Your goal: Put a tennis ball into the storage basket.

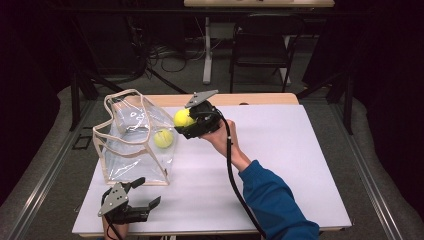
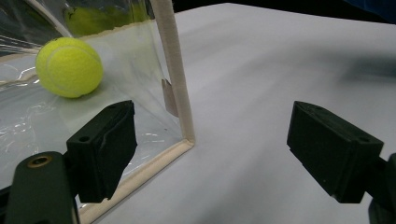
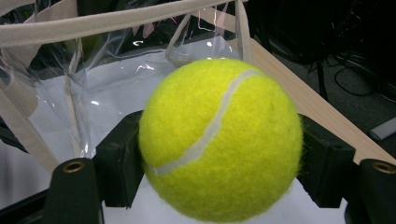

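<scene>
Clearly the right gripper (image 1: 186, 121) clamps 1 tennis ball (image 1: 182, 117) between its jaws, raised just beside the clear bag (image 1: 135, 145)'s open top. A 2nd ball (image 1: 163, 138) lies inside. Next, I judge: carry over the rim, release. Near the bag's corner, the left gripper (image 1: 147, 192) rests open, empty.
</scene>
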